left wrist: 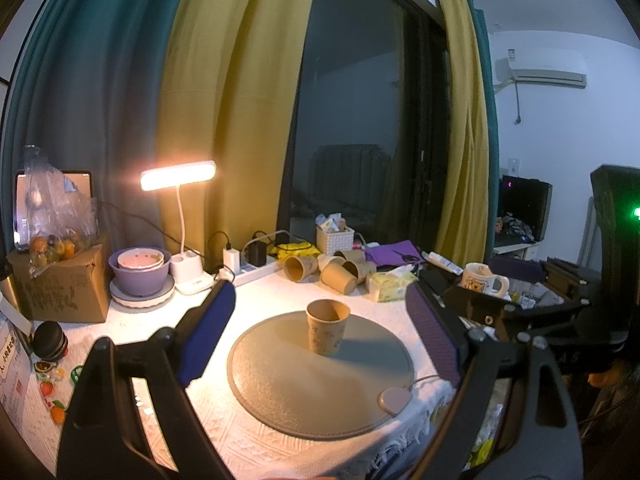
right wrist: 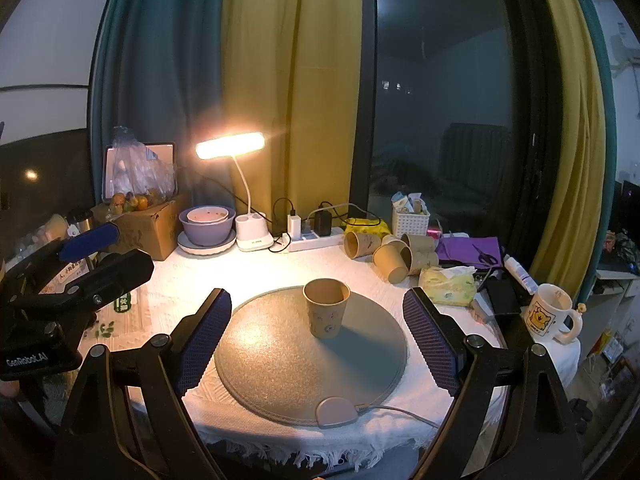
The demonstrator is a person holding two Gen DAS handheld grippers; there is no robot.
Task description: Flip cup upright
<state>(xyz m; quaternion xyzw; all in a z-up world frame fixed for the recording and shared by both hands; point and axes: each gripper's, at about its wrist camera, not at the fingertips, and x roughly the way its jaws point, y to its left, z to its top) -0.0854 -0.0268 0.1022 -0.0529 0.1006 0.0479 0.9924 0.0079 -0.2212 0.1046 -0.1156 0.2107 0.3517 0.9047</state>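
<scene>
A brown paper cup (left wrist: 327,327) stands upright, mouth up, on a round grey mat (left wrist: 320,376) in the middle of the table. It also shows in the right wrist view (right wrist: 326,308) on the mat (right wrist: 280,364). My left gripper (left wrist: 320,312) is open and empty, drawn back in front of the cup. My right gripper (right wrist: 318,320) is open and empty, also short of the cup. The left gripper shows at the left edge of the right wrist view (right wrist: 76,264).
Several paper cups (left wrist: 332,270) lie on their sides at the back, next to a tissue pack (left wrist: 390,285). A lit desk lamp (left wrist: 180,176), stacked bowls (left wrist: 140,270), a cardboard box (left wrist: 64,286), a power strip (left wrist: 252,270) and a mug (left wrist: 482,278) ring the table.
</scene>
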